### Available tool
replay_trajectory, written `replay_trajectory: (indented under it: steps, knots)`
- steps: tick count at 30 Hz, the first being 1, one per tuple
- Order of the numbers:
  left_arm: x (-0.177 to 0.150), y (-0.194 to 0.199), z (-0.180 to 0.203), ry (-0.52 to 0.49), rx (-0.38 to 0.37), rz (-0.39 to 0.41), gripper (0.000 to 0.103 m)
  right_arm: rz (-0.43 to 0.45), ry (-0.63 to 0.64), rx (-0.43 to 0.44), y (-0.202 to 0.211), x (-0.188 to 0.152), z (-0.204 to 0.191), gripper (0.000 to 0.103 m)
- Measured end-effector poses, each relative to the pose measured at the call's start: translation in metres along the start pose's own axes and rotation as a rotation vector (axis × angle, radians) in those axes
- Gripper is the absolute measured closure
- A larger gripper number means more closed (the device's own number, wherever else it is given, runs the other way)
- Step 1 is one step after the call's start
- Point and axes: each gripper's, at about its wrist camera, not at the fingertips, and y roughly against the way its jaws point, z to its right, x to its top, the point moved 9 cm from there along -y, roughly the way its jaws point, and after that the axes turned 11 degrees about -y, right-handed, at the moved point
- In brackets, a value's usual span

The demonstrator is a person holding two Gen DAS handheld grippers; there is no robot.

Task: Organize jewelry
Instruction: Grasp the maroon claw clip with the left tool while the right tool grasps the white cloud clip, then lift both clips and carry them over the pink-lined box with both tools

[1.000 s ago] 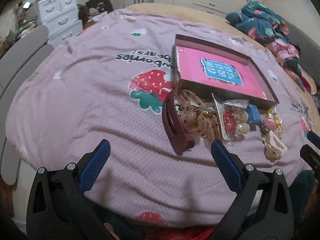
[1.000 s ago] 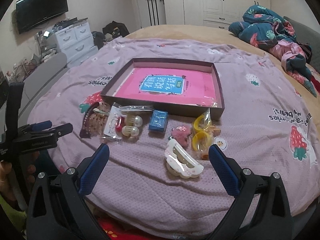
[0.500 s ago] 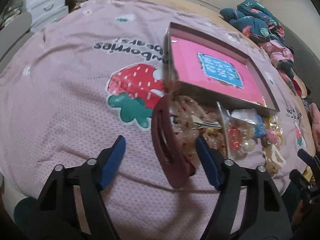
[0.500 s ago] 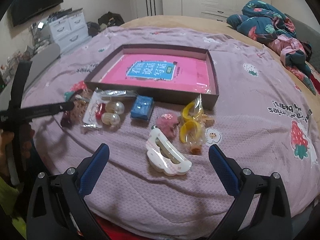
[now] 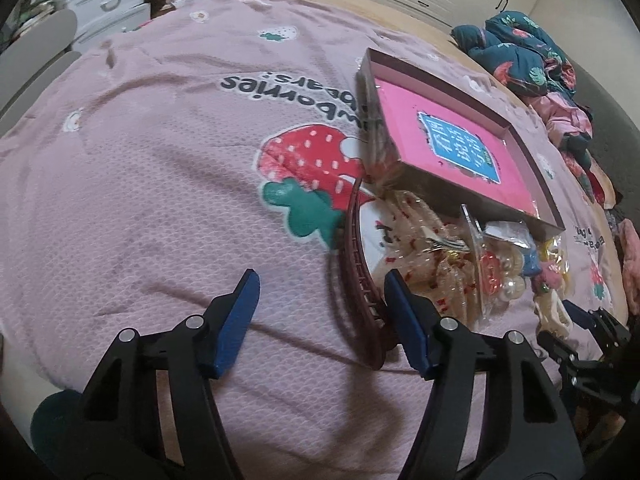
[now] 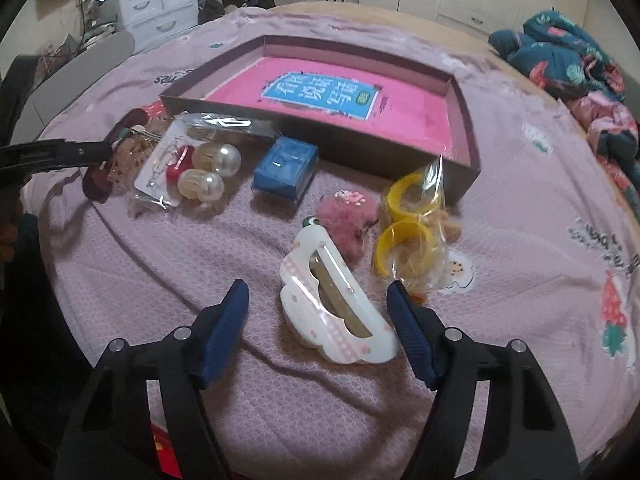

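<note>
A shallow brown box with a pink lining [image 5: 460,136] [image 6: 464,92] lies on the bed. In front of it lie a dark red hair claw [image 5: 360,268] [image 6: 100,180], a bag of pearl hair ties [image 6: 188,172], a blue box [image 6: 286,168], a pink fluffy clip [image 6: 348,216], yellow rings in a bag [image 6: 408,236] and a white and pink hair claw [image 6: 336,304]. My left gripper [image 5: 320,300] is open, its right finger beside the dark red claw. My right gripper [image 6: 318,312] is open, with the white claw between its fingers.
A purple strawberry-print bedspread [image 5: 160,160] covers the bed. Crumpled clothes [image 6: 580,64] lie at the far right. White drawers [image 6: 160,12] and a grey chair back [image 6: 80,64] stand to the left. The bed's front edge runs just below both grippers.
Both grippers have moved forward and down. The left one has come up to the dark red claw, the right one has come around the white claw. Both stayed open.
</note>
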Motion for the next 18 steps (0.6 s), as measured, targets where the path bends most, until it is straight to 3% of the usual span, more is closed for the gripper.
replay_trajectory:
  steps: [4,7,12,18]
  knots:
    - [-0.006,-0.002,-0.004,0.011,-0.016,-0.019,0.048,-0.018,0.010,-0.007,-0.010,-0.002,0.003,0.048]
    - [-0.007,-0.004,-0.004,0.018,-0.027,-0.021,0.052,-0.023,-0.020,0.037,-0.007,-0.003,0.003,0.056]
    - [-0.007,-0.003,0.003,0.027,-0.064,-0.020,0.073,-0.033,-0.056,0.118,0.005,-0.011,-0.008,0.061]
    - [-0.011,-0.008,0.013,0.013,-0.045,-0.031,0.073,-0.041,-0.055,0.174,0.015,-0.021,-0.030,0.063]
